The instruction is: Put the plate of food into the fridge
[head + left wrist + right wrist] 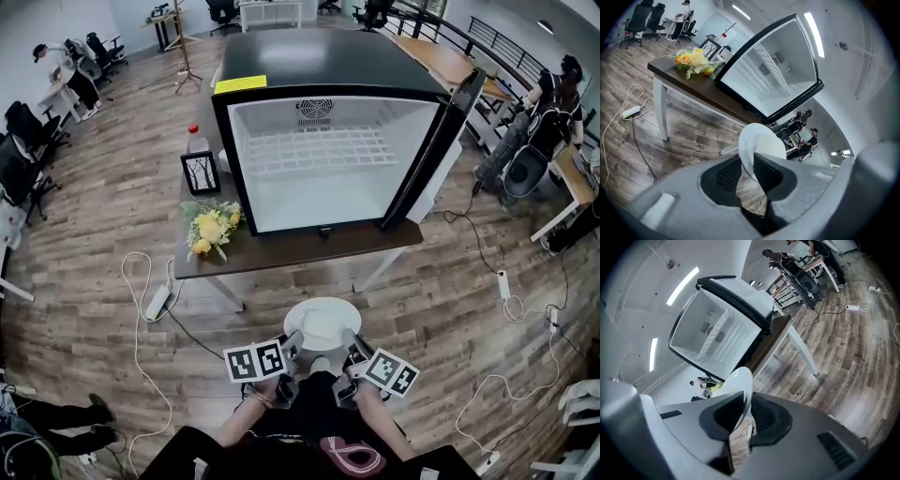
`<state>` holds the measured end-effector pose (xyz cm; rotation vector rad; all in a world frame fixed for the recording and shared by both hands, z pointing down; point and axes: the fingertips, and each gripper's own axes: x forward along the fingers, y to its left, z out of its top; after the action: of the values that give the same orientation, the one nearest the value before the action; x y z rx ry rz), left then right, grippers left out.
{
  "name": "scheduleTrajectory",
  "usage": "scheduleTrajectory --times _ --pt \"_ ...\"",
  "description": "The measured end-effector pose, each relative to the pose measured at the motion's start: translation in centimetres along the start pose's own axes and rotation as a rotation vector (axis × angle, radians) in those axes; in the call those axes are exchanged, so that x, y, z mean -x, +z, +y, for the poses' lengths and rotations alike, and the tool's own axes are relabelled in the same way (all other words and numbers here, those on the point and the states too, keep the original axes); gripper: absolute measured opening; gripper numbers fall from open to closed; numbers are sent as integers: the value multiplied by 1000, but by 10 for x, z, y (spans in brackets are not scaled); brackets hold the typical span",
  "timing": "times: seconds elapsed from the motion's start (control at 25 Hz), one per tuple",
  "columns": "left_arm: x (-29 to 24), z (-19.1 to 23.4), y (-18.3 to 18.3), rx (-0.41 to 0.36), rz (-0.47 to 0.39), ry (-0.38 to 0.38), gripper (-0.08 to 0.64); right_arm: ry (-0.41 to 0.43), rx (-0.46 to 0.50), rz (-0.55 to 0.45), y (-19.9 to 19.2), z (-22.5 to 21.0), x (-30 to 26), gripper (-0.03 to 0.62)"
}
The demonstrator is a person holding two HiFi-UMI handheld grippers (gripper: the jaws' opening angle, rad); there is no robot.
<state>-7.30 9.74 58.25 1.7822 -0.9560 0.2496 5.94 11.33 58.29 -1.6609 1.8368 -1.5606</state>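
Observation:
A white plate (322, 322) hangs over the wooden floor, short of the table's front edge; what lies on it is pale and hard to make out. My left gripper (292, 345) is shut on its near-left rim and my right gripper (351, 345) on its near-right rim. In the left gripper view the plate (761, 145) runs edge-on between the ribbed pads of the gripper (746, 171). The right gripper view shows the same: the plate (738, 380) is pinched in the gripper (746, 414). Ahead, the small black fridge (328, 56) stands open, its white inside and wire shelf (319, 150) bare.
The fridge sits on a dark brown table (281, 251); its door (441, 150) swings out to the right. Left of it are a bunch of flowers (211, 228), a picture frame (200, 172) and a red-capped bottle (196, 139). A power strip (157, 302) and cables lie on the floor.

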Motion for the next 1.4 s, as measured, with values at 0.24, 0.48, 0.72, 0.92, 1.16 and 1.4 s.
scheduleTrajectory --times 0.24,0.48,0.72,0.92,1.16,1.4 --pt "-30 -16 21 13 -34 10 86 21 28 20 39 -6 -19 58" --pt "-55 -26 31 50 -62 35 86 39 49 50 67 -15 -32 58" --pt "-74 -38 33 61 -79 40 86 46 59 59 89 -26 -36 58" --pt "-83 -43 33 57 -78 45 86 45 55 56 97 -32 -36 58" --pt "-86 -47 35 59 -80 49 86 41 51 61 103 -33 -37 58" --pt "-94 -46 50 57 -76 51 88 37 55 53 114 -28 -50 58"
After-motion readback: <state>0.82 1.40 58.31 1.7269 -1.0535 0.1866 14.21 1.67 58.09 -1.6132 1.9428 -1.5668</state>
